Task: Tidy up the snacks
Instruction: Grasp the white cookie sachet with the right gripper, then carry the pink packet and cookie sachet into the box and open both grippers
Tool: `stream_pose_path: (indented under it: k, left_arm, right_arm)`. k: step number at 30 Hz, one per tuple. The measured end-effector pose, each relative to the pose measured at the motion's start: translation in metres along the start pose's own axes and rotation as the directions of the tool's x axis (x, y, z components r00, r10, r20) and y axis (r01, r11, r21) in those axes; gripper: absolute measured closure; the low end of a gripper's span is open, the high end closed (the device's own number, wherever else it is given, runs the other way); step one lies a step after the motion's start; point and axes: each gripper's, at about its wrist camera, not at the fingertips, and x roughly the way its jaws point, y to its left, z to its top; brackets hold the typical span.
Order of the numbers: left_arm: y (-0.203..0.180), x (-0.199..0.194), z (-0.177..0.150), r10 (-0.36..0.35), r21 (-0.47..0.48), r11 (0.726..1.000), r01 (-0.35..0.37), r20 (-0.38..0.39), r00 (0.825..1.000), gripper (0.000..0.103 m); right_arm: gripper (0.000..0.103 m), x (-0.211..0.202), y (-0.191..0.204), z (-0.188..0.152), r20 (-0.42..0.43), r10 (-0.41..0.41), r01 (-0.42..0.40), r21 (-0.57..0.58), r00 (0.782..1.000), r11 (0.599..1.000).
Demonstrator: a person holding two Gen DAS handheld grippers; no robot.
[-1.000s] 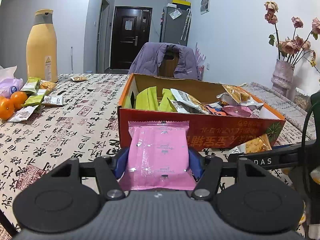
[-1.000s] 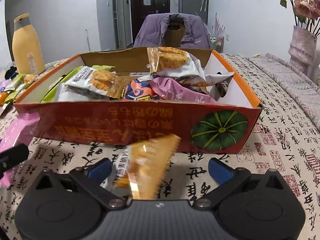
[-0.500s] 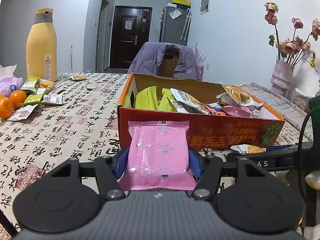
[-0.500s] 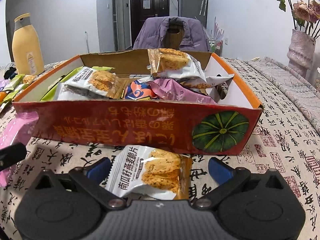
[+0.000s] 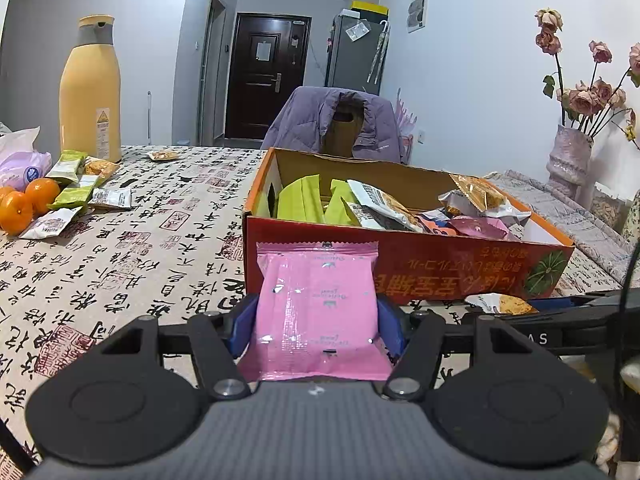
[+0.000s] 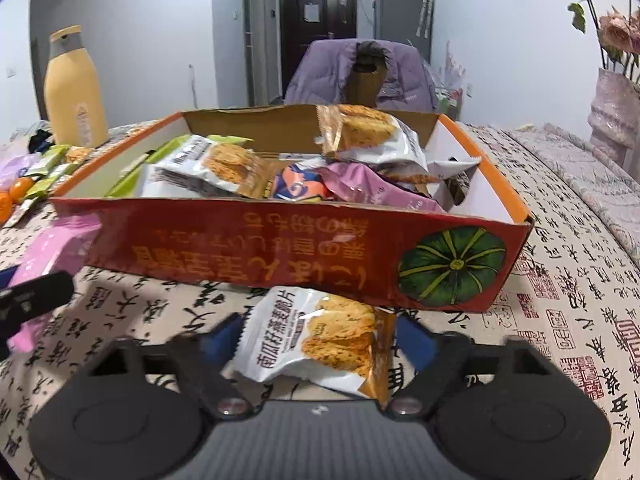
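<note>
My left gripper [image 5: 316, 314] is shut on a pink snack packet [image 5: 316, 300], held upright just in front of the orange cardboard box [image 5: 440, 264]. The box holds several green, white and pink packets. In the right wrist view a white and orange cracker packet [image 6: 332, 332] lies flat on the tablecloth against the box's front wall [image 6: 240, 252]. My right gripper [image 6: 318, 342] straddles it, jaws closing, and the blue pads stand beside its edges without visibly pressing. The same cracker packet [image 5: 500, 304] shows low right in the left wrist view.
A tall yellow bottle [image 5: 90, 92], oranges [image 5: 28, 204] and several loose snack packets [image 5: 80, 196] sit at the table's far left. A vase of pink flowers [image 5: 568, 160] stands at the right. A chair draped with a purple jacket [image 5: 332, 124] is behind the box.
The cracker packet, tilted on edge between the right fingers a second ago, fell flat on the cloth. The right jaws have narrowed around it. The left gripper and pink packet stayed still.
</note>
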Motion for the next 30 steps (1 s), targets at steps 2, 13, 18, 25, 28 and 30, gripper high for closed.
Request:
stream_pose_path:
  k: [2, 13, 18, 25, 28, 30]
  left_arm:
    - [-0.001, 0.000, 0.000, 0.002, 0.004, 1.000, -0.002, 0.001, 1.000, 0.040]
    - [-0.005, -0.003, -0.002, 0.018, 0.023, 1.000, -0.018, 0.018, 1.000, 0.040]
    - [-0.005, -0.009, 0.000, 0.013, 0.022, 1.000, -0.014, 0.049, 0.999, 0.040]
    - [-0.005, -0.016, 0.012, 0.011, 0.014, 1.000, -0.012, 0.063, 0.998, 0.040]
    - [-0.009, -0.020, 0.024, -0.003, 0.023, 1.000, 0.001, 0.082, 0.997, 0.040]
    - [-0.011, -0.021, 0.035, -0.014, 0.027, 1.000, 0.012, 0.096, 0.995, 0.040]
  right_arm:
    - [0.034, -0.003, 0.001, -0.001, 0.002, 0.005, -0.005, -0.011, 1.000, 1.000]
    - [0.056, -0.023, -0.004, -0.011, 0.047, 0.038, -0.038, 0.008, 0.998, 0.999]
    - [0.056, -0.037, -0.007, -0.017, 0.082, 0.047, -0.048, 0.015, 0.996, 0.999]
    - [0.056, -0.065, -0.010, -0.009, 0.176, 0.061, -0.061, -0.007, 0.982, 0.998]
    - [0.056, -0.072, -0.010, 0.002, 0.220, 0.065, -0.061, -0.025, 0.973, 0.998]
    - [0.056, -0.074, -0.009, 0.010, 0.244, 0.066, -0.058, -0.040, 0.968, 0.998]
